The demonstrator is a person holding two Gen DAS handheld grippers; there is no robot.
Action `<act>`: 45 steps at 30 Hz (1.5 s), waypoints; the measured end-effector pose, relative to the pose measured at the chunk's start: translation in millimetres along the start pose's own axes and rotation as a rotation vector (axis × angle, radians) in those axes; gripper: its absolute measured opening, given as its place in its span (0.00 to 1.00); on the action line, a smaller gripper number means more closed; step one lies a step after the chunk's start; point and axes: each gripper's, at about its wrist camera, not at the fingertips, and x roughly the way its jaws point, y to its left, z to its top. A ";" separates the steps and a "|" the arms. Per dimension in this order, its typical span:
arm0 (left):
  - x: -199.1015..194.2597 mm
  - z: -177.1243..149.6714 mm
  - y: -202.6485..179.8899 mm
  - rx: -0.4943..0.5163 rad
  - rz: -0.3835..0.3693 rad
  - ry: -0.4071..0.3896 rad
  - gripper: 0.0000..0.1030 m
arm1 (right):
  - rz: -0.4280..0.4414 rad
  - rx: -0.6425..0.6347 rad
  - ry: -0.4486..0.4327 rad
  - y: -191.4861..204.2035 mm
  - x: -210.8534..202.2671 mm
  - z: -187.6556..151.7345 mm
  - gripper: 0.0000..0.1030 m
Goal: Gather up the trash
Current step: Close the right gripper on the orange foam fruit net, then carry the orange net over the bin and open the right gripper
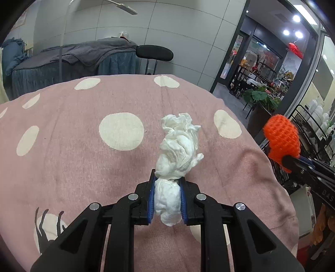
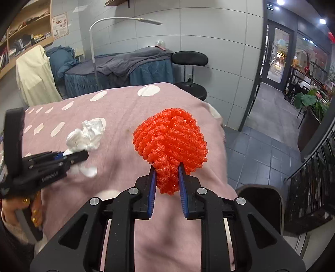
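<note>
From my remote station I found the person's hand at the far left of the right wrist view, gripping the handle of the left gripper. Its blue pads were clamped on a crumpled white tissue; the lower part of the wad sat pinched between the two pads, and the looser upper part stuck out past the fingertips. I could not tell whether that loose end touched the cover below or hung just above it. The cover was a pink blanket printed with pale dots, spread over a bed.

Moving right, the right gripper was clamped on an orange foam fruit net. The narrow tail of the net was squeezed between its pads, and the bulbous, ribbed main body stood out beyond the tips. In the left wrist view the same net appeared out past the right edge of the blanket, so the two grippers were well apart, each with its own piece of trash.

Behind the blanket I noted a second bed with a grey cover, a curved white lamp arm over it, and a black stool against the tiled wall. At the far right stood a glass door and a green potted plant.
</note>
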 end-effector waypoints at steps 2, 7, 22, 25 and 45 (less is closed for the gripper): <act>0.5 0.2 0.6 -0.006 -0.002 0.004 0.18 | -0.020 0.022 -0.011 -14.2 -11.5 -12.8 0.20; -2.0 -1.9 -3.7 -0.003 0.012 0.010 0.18 | -0.082 0.076 -0.032 -48.5 -32.5 -47.4 0.20; -19.3 -8.2 -65.9 0.118 -0.018 0.011 0.18 | -0.171 0.248 0.020 -123.9 -35.4 -119.0 0.20; -18.9 -9.3 -79.0 0.130 -0.056 0.028 0.19 | -0.185 0.279 0.041 -139.6 -29.0 -130.2 0.20; -9.9 -27.7 -164.4 0.272 -0.157 0.083 0.19 | -0.255 0.498 0.215 -223.2 62.1 -184.5 0.53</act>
